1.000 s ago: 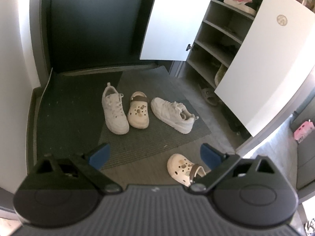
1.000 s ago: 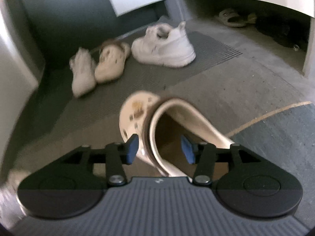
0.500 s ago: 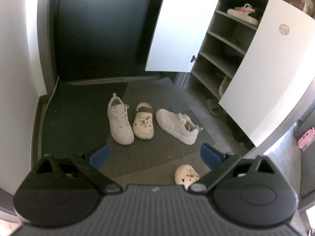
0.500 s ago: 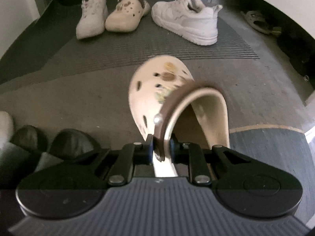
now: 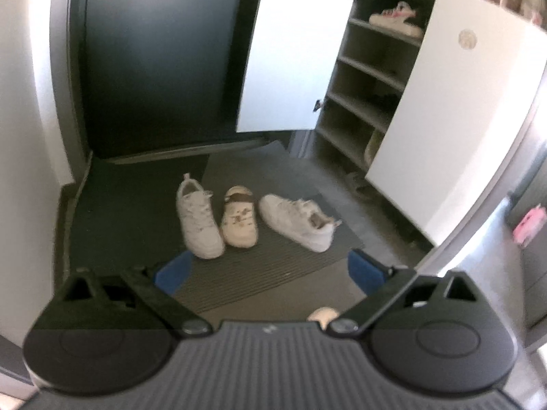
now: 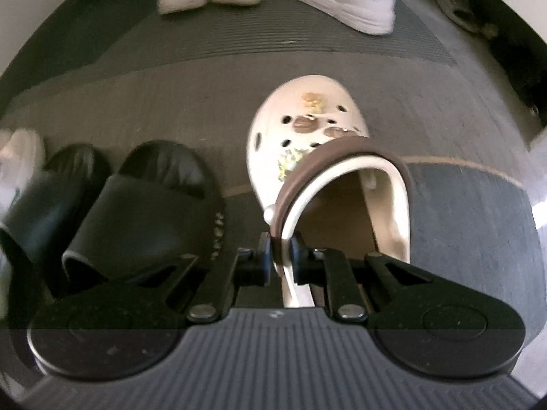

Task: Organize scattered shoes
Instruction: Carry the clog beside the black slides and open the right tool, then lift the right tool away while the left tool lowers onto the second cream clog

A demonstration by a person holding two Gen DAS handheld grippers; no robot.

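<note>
A cream clog (image 6: 307, 130) with a brown strap and charms lies toe-away on the floor in the right wrist view. My right gripper (image 6: 281, 256) has its jaws closing on the clog's left rim, where the strap joins, and both blue pads press on it. In the left wrist view only the toe of that clog (image 5: 323, 314) shows above the gripper body. My left gripper (image 5: 270, 273) is open and holds nothing, well back from the mat. On the mat lie the matching clog (image 5: 239, 218) and two white sneakers (image 5: 198, 218) (image 5: 297, 220).
Two black slides (image 6: 143, 198), seemingly on a person's feet, stand just left of the held clog. The shoe cabinet (image 5: 369, 68) has its white doors (image 5: 461, 119) swung open, with a pink-and-white sneaker (image 5: 393, 20) on an upper shelf. A ribbed mat (image 5: 266, 266) covers the entry floor.
The right jaws went from wide apart around the clog's opening to pinching its rim, and the view swung so the black slides appeared at left. The left view drew back from the shoes.
</note>
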